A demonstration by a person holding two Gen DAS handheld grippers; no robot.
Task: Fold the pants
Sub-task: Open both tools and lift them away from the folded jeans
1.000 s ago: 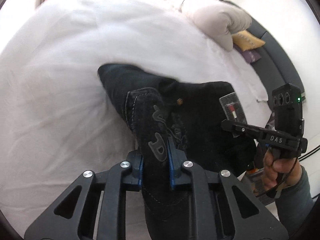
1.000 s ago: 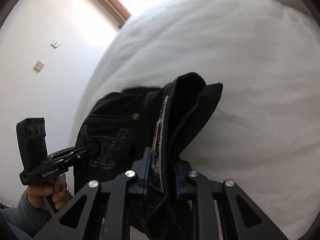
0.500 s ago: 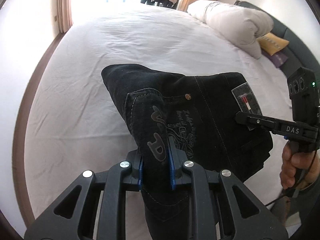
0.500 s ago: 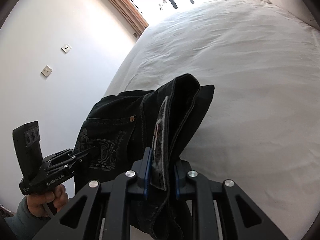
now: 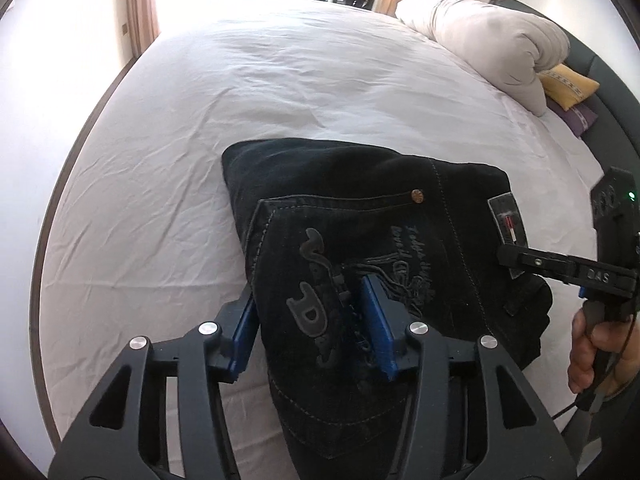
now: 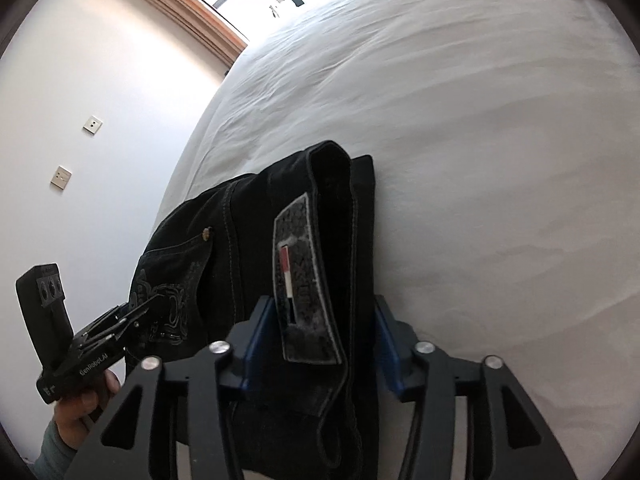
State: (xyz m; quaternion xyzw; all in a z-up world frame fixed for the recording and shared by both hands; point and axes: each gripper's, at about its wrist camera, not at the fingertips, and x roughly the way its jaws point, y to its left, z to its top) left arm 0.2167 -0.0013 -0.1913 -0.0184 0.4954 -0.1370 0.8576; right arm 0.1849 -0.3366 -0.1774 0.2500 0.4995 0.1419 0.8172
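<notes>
Black folded pants lie between each hand-held gripper's parted fingers

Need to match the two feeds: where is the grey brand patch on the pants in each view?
Left wrist: brand patch at right, on the pants near the right tool.
Right wrist: brand patch at centre, just above the open tool fingers.
Shared landmark: brass rivet.
</notes>
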